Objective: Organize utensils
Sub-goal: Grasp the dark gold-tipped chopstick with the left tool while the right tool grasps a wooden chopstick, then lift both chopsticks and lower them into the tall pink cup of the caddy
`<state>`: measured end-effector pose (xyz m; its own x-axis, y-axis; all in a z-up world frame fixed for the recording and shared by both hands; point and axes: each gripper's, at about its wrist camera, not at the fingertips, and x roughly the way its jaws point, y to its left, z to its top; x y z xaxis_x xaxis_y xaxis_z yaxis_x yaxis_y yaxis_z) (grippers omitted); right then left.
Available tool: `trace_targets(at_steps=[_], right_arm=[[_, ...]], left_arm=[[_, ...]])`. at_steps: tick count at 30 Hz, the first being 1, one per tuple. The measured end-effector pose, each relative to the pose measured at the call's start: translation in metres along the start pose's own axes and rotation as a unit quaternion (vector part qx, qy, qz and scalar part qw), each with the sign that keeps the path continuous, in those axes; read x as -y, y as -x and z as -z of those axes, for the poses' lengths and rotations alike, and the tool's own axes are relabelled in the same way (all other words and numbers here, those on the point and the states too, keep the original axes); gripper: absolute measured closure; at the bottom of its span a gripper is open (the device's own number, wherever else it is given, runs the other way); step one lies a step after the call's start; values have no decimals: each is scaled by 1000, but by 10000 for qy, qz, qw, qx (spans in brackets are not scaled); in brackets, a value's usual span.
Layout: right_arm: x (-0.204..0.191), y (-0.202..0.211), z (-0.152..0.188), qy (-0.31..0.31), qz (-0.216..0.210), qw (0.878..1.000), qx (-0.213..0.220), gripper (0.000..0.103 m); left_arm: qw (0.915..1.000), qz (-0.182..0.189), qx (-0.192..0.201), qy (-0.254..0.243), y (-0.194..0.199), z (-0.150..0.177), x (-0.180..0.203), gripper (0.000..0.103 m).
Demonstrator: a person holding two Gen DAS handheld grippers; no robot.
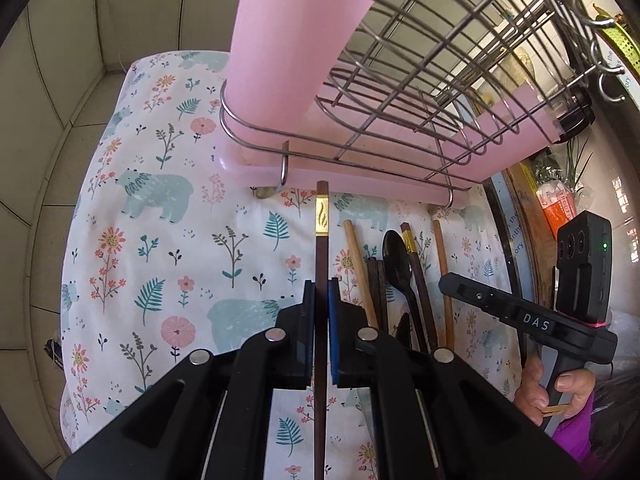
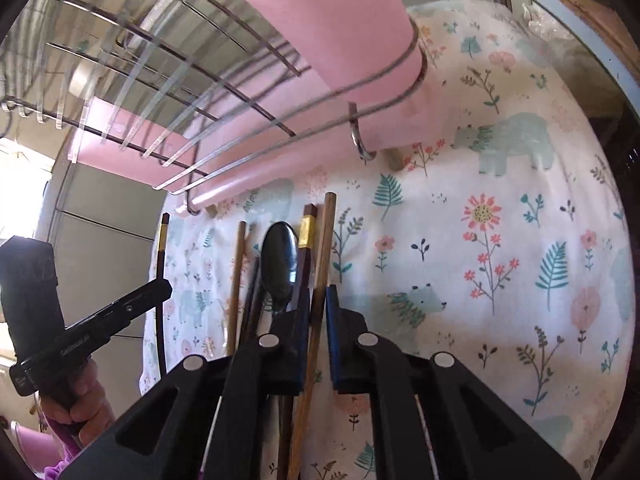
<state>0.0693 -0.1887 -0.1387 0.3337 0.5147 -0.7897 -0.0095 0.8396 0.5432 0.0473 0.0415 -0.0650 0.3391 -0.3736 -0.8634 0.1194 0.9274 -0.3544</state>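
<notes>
My left gripper (image 1: 321, 294) is shut on a dark chopstick with a gold band (image 1: 321, 240), held above the floral cloth (image 1: 160, 200) and pointing at the wire dish rack (image 1: 400, 92). To its right lie a black spoon (image 1: 396, 260), light wooden chopsticks (image 1: 358, 264) and more dark chopsticks. In the right wrist view my right gripper (image 2: 318, 304) has its pads around a light wooden chopstick (image 2: 322, 264); a small gap shows on the right pad side. The black spoon (image 2: 280, 260) and a gold-banded chopstick (image 2: 306, 248) lie just left of it.
A pink cup (image 1: 296, 40) stands in the rack's wire holder, over a pink drip tray (image 1: 360, 176). Tiled wall lies to the left. The right gripper's body (image 1: 560, 312) shows at the right; the left one (image 2: 80, 332) shows at the left.
</notes>
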Motion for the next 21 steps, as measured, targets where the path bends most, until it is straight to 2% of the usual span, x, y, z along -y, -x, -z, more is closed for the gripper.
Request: trace_targets(at_steps=[4,10,16,21], right_arm=[[-11,22,6,170,-108,9990,389,97],[-31,67,5,595,-160,9908,1207,97],[-47,121,-2,918,-307,9766,1922,97],[-55,166,-15,1133,-275,9567,2668,97]], left_arm=[[9994,67,340,-45,27,3,-4,98],[9923,201,1199,-219,77,8,8,98],[9763,152,2110,-454,120,1,31,98],[9610,134,2719,-490,145,-12,38,98]])
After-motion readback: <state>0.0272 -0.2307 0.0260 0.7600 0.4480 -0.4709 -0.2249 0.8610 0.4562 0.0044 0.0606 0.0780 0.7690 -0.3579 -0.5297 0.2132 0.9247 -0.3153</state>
